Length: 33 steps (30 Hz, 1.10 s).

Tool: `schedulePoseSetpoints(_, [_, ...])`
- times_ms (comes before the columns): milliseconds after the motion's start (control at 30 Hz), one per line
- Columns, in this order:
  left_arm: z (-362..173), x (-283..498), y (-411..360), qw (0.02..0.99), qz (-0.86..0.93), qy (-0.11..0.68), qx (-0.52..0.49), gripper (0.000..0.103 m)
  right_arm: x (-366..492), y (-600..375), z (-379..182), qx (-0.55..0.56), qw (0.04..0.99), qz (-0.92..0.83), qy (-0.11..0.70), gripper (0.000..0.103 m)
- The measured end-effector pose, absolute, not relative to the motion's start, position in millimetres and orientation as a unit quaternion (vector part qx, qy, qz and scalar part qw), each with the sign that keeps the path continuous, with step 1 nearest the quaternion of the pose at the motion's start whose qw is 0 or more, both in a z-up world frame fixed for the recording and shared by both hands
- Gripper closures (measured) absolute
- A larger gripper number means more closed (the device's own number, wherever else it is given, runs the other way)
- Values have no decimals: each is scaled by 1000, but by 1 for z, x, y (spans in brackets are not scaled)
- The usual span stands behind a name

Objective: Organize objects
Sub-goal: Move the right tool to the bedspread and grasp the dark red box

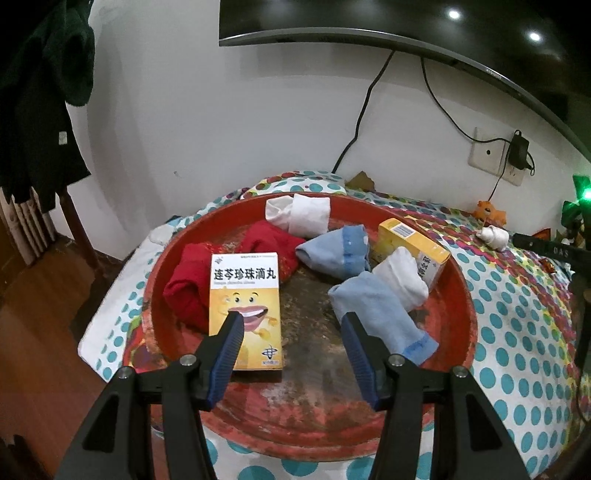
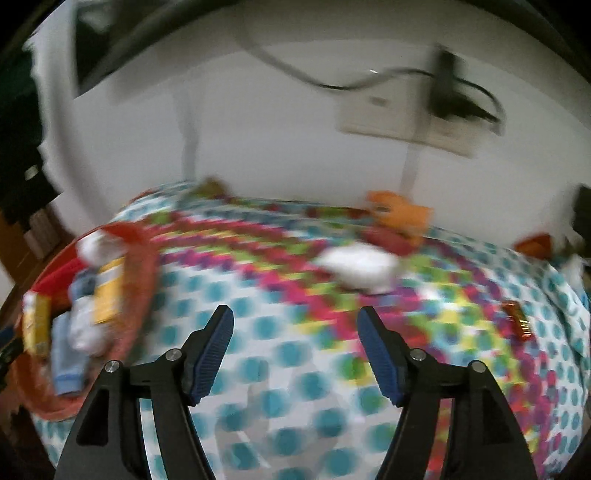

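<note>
Ahead of the open right tool (image 2: 295, 325) lies a white sock (image 2: 356, 266).

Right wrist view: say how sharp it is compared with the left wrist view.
Right wrist view: heavy motion smear, the white sock and red tray blurred, only the right gripper crisp. Left wrist view: sharp, print on the yellow box readable, fisheye bending the TV.

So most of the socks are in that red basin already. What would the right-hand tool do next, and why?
Probably reach forward to the white sock bundle lying out on the dotted bedspread. The right tool is open and empty and points roughly at it, while the other socks and boxes sit in the red basin.
</note>
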<state>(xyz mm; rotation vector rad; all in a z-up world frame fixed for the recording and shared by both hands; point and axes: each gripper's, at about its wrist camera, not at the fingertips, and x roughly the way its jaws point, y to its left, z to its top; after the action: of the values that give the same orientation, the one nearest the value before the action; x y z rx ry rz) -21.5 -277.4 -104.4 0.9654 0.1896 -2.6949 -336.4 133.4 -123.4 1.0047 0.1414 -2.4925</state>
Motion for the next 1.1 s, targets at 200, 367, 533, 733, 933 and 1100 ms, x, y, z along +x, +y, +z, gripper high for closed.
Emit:
schedulePoseSetpoints(200, [-105,-21,-272,137,-933,56,327,47,-395,178,-133,376,184,-908,30,44])
schedulePoseSetpoints(367, [-109,-24,-257,133,-936,15,326,47,-438,176,-143,381,188,-904,46,51])
schedulePoseSetpoints(533, [-105,-26,-247,109,-938,16,328,47,-467,170,-158,394,199,-895,54,51])
schedulePoseSetpoints(733, [-101,-39,-227,91,-937,7,339,47,-476,159,-173,408,242,-879,47,57])
schedulePoseSetpoints(933, [-98,-49,-204,55,-937,16,345,47,-487,153,-180,422,260,-868,29,65])
schedulePoseSetpoints(1100, [-100,-60,-186,36,-933,14,357,47,-491,152,-182,428,266,-864,20,66])
